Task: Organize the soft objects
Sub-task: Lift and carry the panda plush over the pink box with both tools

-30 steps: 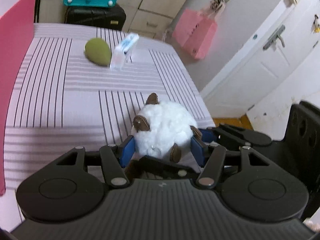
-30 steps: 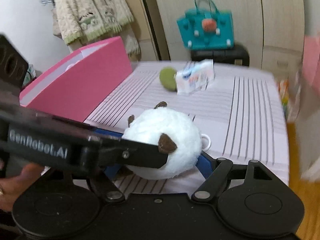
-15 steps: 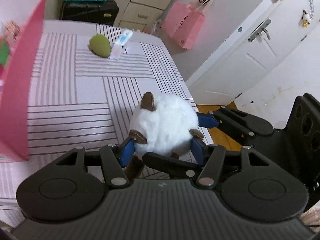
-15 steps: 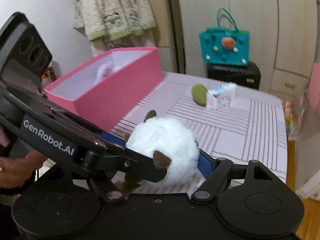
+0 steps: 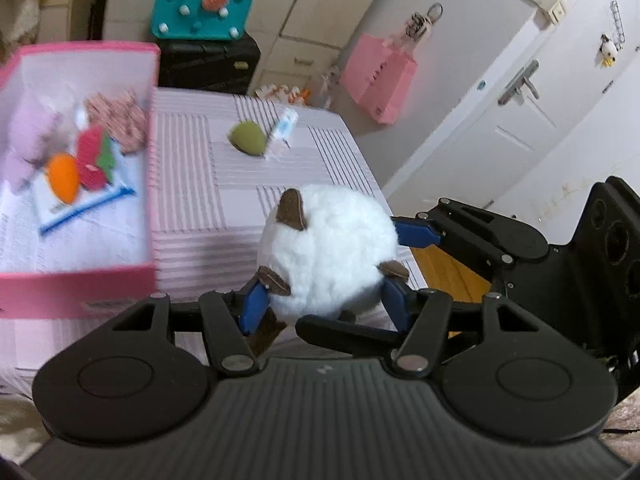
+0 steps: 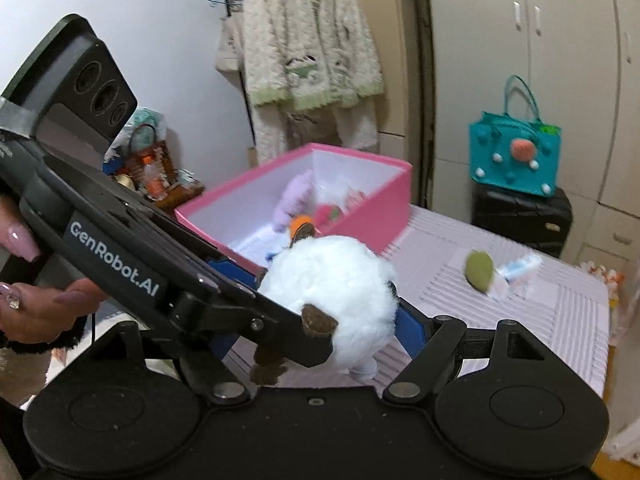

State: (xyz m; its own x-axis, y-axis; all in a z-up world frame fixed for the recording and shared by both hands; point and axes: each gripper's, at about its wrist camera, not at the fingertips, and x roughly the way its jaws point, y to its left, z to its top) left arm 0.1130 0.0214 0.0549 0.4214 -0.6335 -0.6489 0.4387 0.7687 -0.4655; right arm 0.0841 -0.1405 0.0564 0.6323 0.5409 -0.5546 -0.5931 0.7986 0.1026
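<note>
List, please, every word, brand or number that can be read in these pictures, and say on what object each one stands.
"GenRobot.AI": white letters on the black body of the left gripper, seen in the right wrist view.
Print on the paper sheet inside the pink box: too blurred to read.
Print on the small packet beside the green soft object: too blurred to read.
Marks on the hanging pink bag: too faint to read.
</note>
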